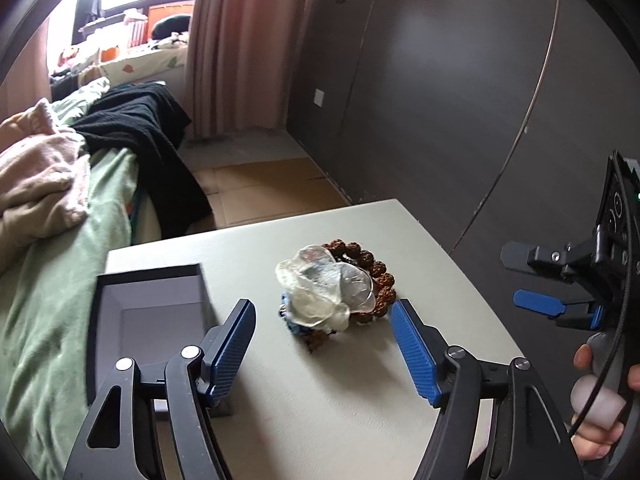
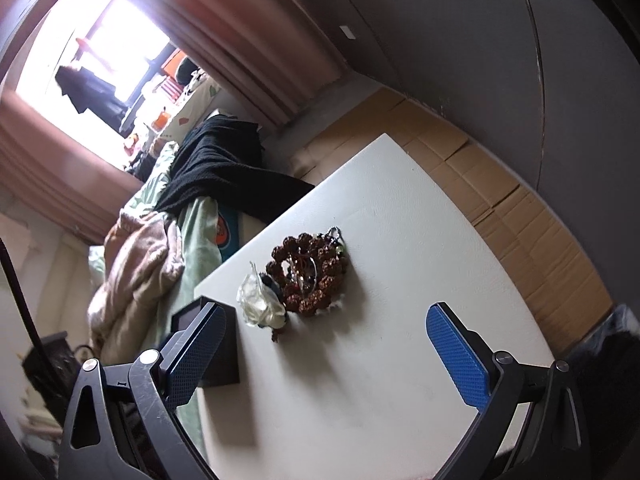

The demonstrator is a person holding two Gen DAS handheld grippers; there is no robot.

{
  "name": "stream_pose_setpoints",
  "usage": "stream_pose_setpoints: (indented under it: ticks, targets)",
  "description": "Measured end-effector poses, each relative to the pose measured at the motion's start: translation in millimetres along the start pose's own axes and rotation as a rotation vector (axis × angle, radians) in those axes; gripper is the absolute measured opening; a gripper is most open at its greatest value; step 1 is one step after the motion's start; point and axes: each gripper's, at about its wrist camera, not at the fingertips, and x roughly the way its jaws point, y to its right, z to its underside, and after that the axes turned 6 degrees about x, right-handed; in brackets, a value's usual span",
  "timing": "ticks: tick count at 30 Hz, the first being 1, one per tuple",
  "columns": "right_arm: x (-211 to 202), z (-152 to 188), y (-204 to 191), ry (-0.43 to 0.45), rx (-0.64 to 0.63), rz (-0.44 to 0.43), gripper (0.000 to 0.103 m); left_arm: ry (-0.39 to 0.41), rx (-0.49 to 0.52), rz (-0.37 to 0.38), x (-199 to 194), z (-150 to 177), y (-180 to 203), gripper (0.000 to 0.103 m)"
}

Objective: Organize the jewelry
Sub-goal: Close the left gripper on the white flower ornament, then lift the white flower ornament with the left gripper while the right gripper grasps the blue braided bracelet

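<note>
Ahead, dead centre between the two blue pads of the left gripper (image 1: pixel 323 330): a heap of jewelry on the pale counter (image 1: pixel 360 408), just beyond the fingertips and not touched by either pad. Topmost in the heap, a clear crumpled plastic pouch (image 1: pixel 326 294); under and behind it, a brown beaded bracelet (image 1: pixel 374 270) curving round the far right side; at the near left edge, a scrap of blue beadwork (image 1: pixel 289 318) (too small to name further). No marked long axis to the heap, roughly round, slightly wider left to right. Left of it on the counter, well within reach, an open dark box (image 1: pixel 150 308) with an empty floor, the likely home for the pieces.

Left gripper nearer the heap by a clear margin, spread wide enough to straddle the pouch, holding nothing. Right gripper (image 2: pixel 328 346) farther back and rolled in its own view, with the heap well beyond its fingertips, toward the far left; pads (image 2: pixel 460 356) spread wide, nothing between them. In the left wrist view, same right gripper seen at the far right edge, gripped by a hand (image 1: pixel 600 396), off to the side of the heap.

Judgement: a short advance forward and down for the left, then a close on the pouch.
</note>
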Motion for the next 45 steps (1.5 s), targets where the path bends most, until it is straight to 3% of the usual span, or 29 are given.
stream_pose_setpoints:
  ticks: [8,15,18,20,21,25,28,34,38,45]
  targets:
    - [18,-22,11,-0.026,0.081,-0.022,0.101,-0.095,0.021,0.044,44,-6,14,0.069]
    - [22,-32,18,-0.023,0.109,-0.029,0.101,-0.17,0.037,0.008,77,-19,19,0.067]
    - [23,-33,20,-0.026,0.111,-0.017,0.101,-0.181,0.034,0.002,85,-22,17,0.048]
    - [24,-33,21,-0.034,0.108,-0.013,0.101,-0.183,0.016,0.02,87,-18,12,0.011]
    - [25,-33,20,-0.036,0.099,-0.011,0.101,-0.186,0.0,0.032,87,-16,9,0.009]
    - [32,-30,7,-0.053,0.043,-0.013,0.099,-0.127,-0.047,0.062,67,-17,-3,0.009]
    - [40,-28,-7,-0.094,0.021,-0.068,0.087,-0.09,-0.078,0.113,50,-23,-11,0.009]
    - [61,-29,-38,-0.161,-0.025,-0.125,0.07,-0.045,-0.15,0.134,29,-30,-37,0.009]
    - [79,-27,-56,-0.202,-0.055,-0.087,0.057,-0.042,-0.193,0.167,26,-30,-52,0.009]
    - [101,-10,-57,-0.236,-0.049,-0.137,0.057,-0.11,-0.233,0.188,38,-23,-65,0.009]
